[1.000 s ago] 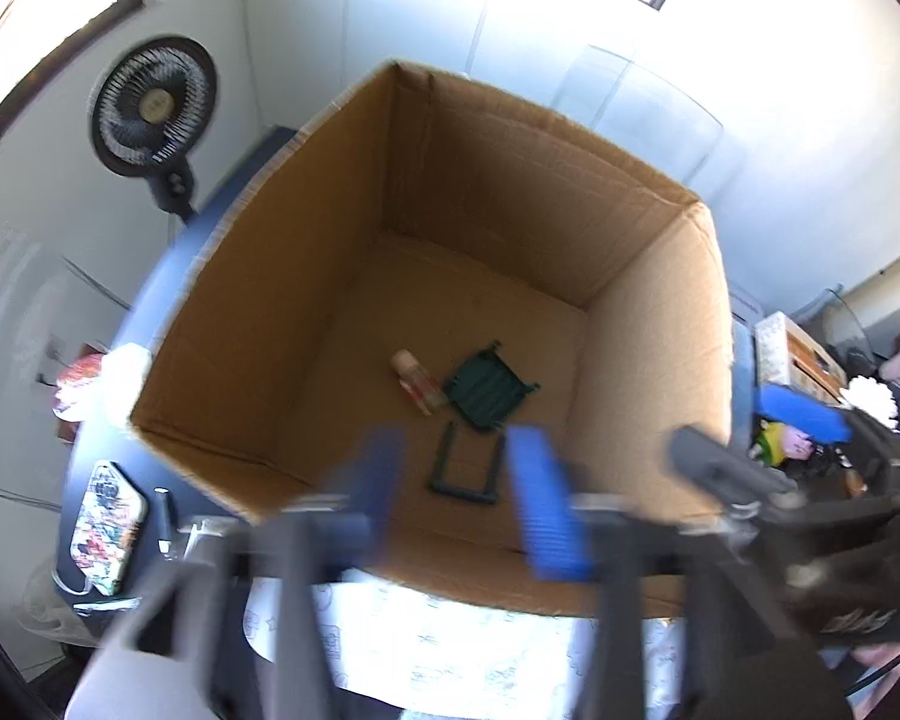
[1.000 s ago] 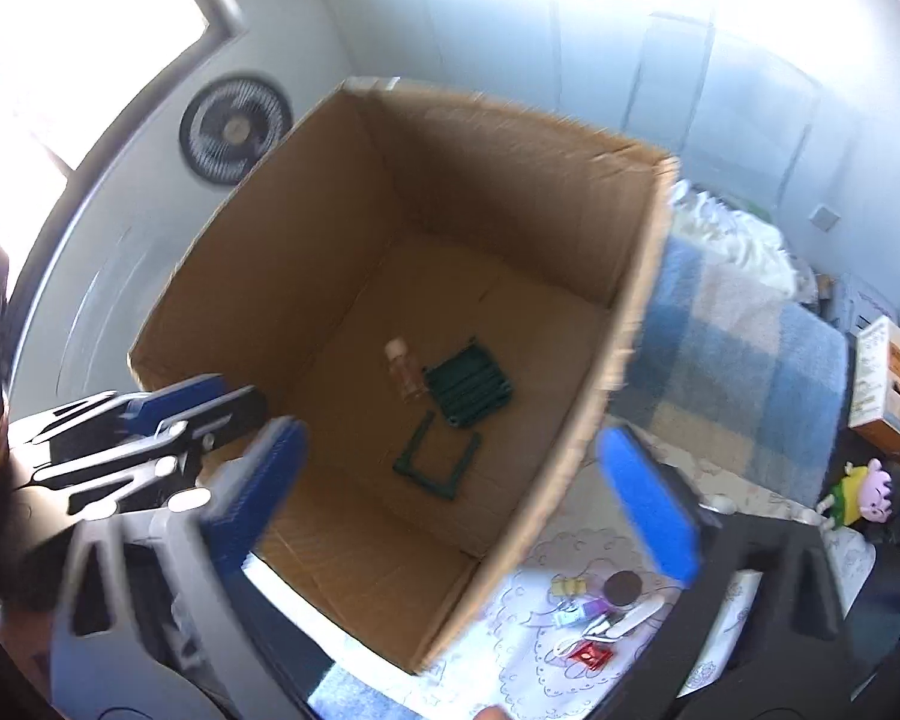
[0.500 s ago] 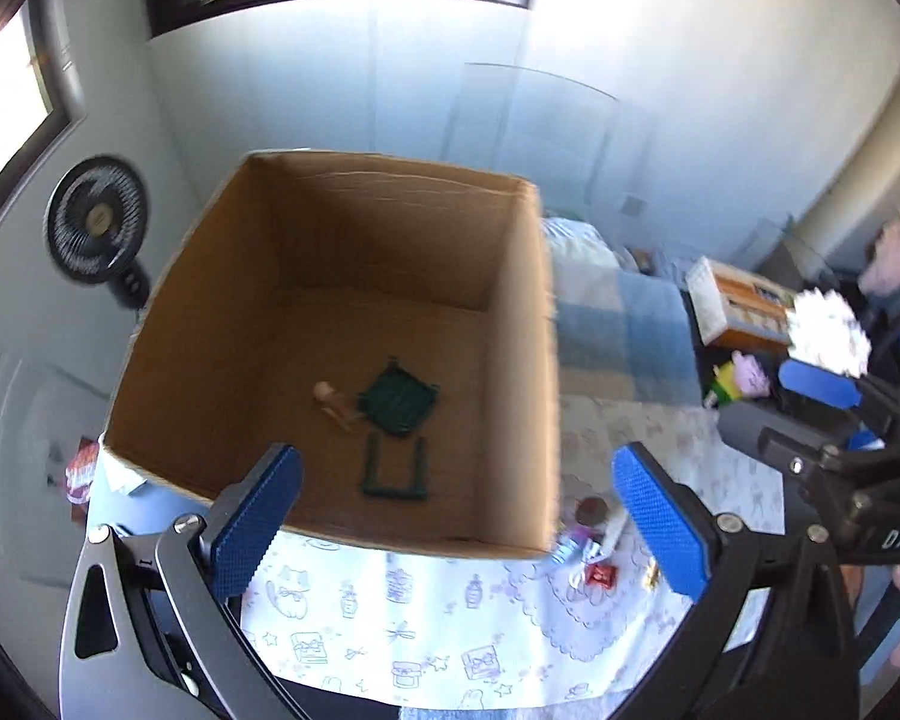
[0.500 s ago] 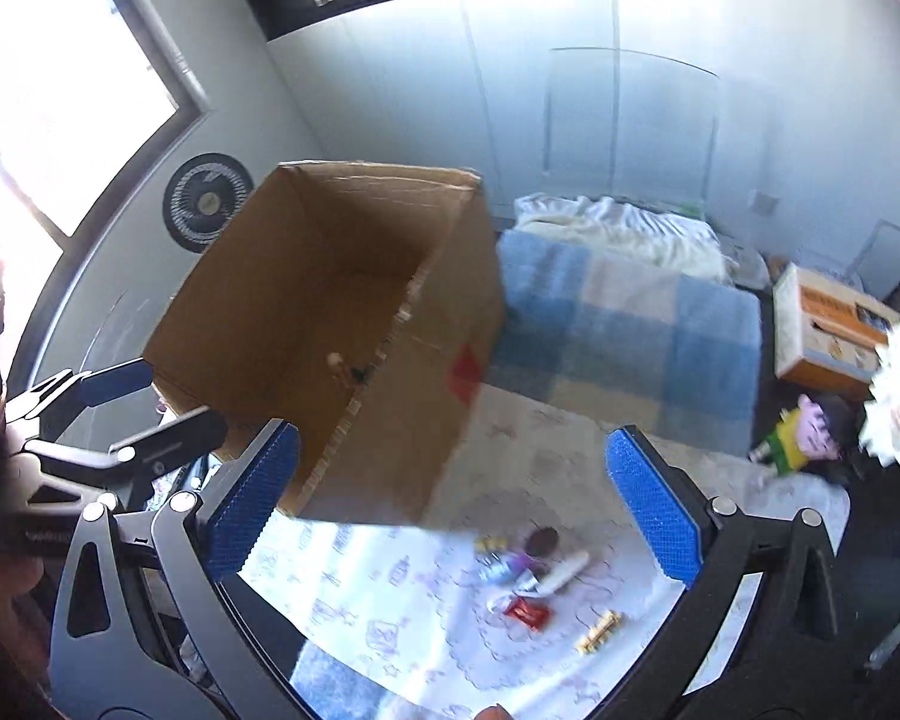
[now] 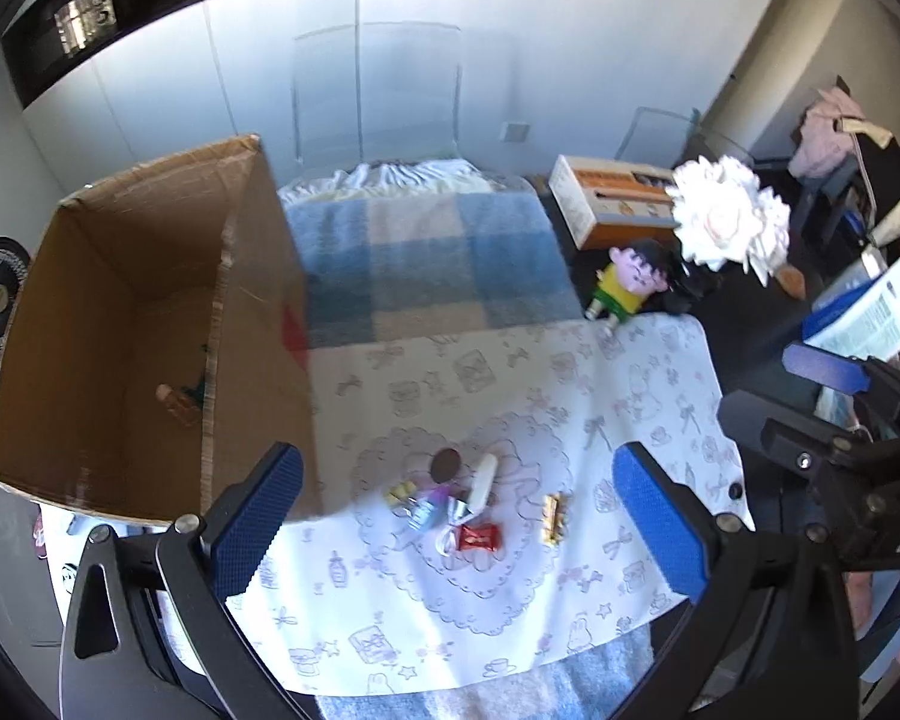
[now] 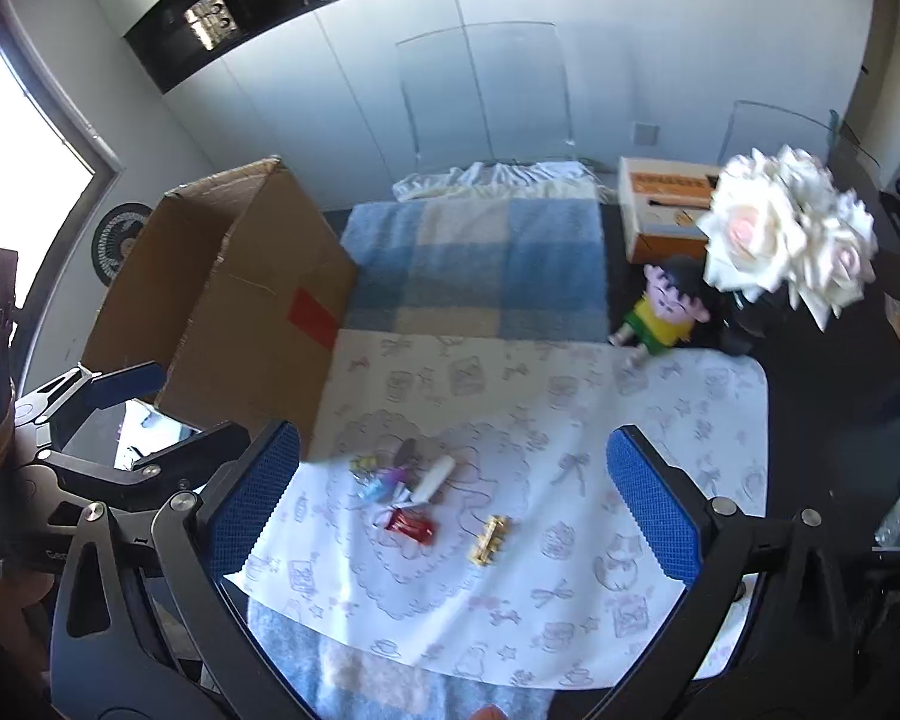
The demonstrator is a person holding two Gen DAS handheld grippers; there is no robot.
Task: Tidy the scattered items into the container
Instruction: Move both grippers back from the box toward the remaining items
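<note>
Both of your grippers hang above the counter with nothing in them: the left gripper (image 5: 450,516) has its blue-padded jaws spread wide, and the right gripper (image 6: 453,498) is spread just as wide. From either wrist view the small heap of scattered items sits between the pads, at about 12 o'clock, so both tools look lined up for a pick.

The heap lies on the white patterned cloth (image 5: 510,384) covering the counter: a red foil-wrapped sweet (image 6: 411,525), a gold-wrapped sweet (image 6: 489,539) a little apart at its 3 o'clock, a white oblong tube (image 6: 433,477), a dark round disc (image 6: 406,452), and some crumpled bluish and yellow wrappers touching one another.

The open brown cardboard box (image 5: 120,300), your container, stands at 10 o'clock from the heap, close beside it, which keeps the carry short. It already holds a small bottle-like item (image 5: 177,405) and something dark green. The gold sweet, lying clear of the rest, is probably the easiest to grip cleanly.
</note>
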